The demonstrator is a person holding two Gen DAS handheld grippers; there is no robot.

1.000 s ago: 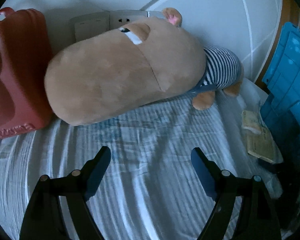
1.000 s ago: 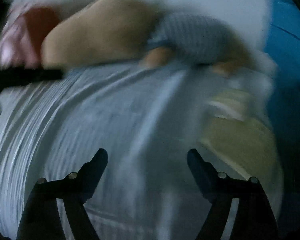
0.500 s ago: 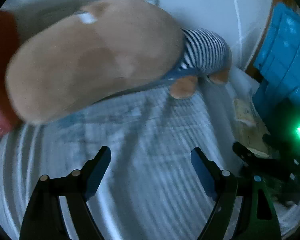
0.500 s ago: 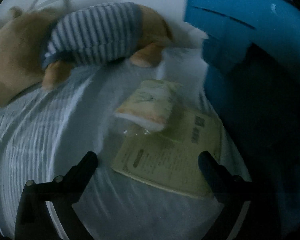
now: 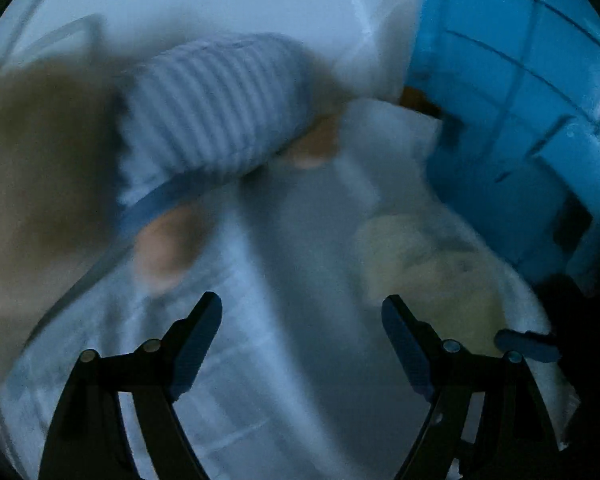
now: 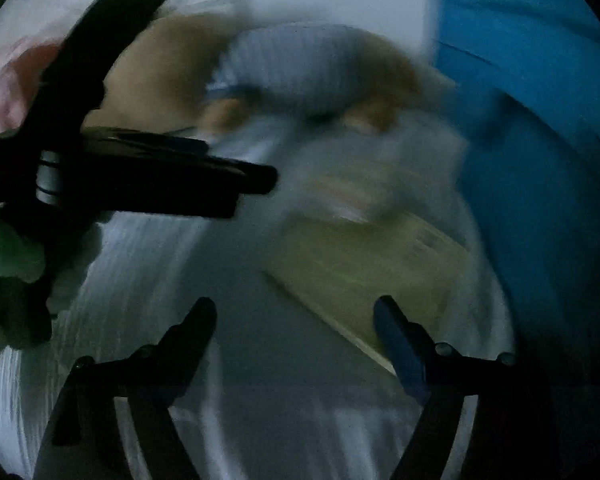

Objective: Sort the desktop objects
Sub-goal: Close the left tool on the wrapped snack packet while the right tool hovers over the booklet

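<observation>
Both views are dim and blurred by motion. A tan plush toy in a striped shirt [image 5: 216, 104] lies at the back; it also shows in the right wrist view [image 6: 300, 72]. A yellowish booklet [image 6: 364, 272] with a small packet [image 6: 352, 196] on its far end lies on the white cloth, just ahead of my right gripper [image 6: 296, 320], which is open and empty. The same papers [image 5: 432, 268] lie ahead and right of my left gripper [image 5: 302, 320], also open and empty. The left gripper's body [image 6: 112, 176] crosses the left of the right wrist view.
A blue plastic crate [image 5: 516, 92] stands at the right, close to the booklet; it also shows in the right wrist view [image 6: 528, 128]. A white wall is behind. A red shape [image 6: 8, 88] shows at the far left. A white striped cloth [image 5: 284, 380] covers the surface.
The left gripper has swung right, from the plush toy's head to its striped body and the crate. The right gripper has pulled back from the booklet; the left gripper now shows in its view.
</observation>
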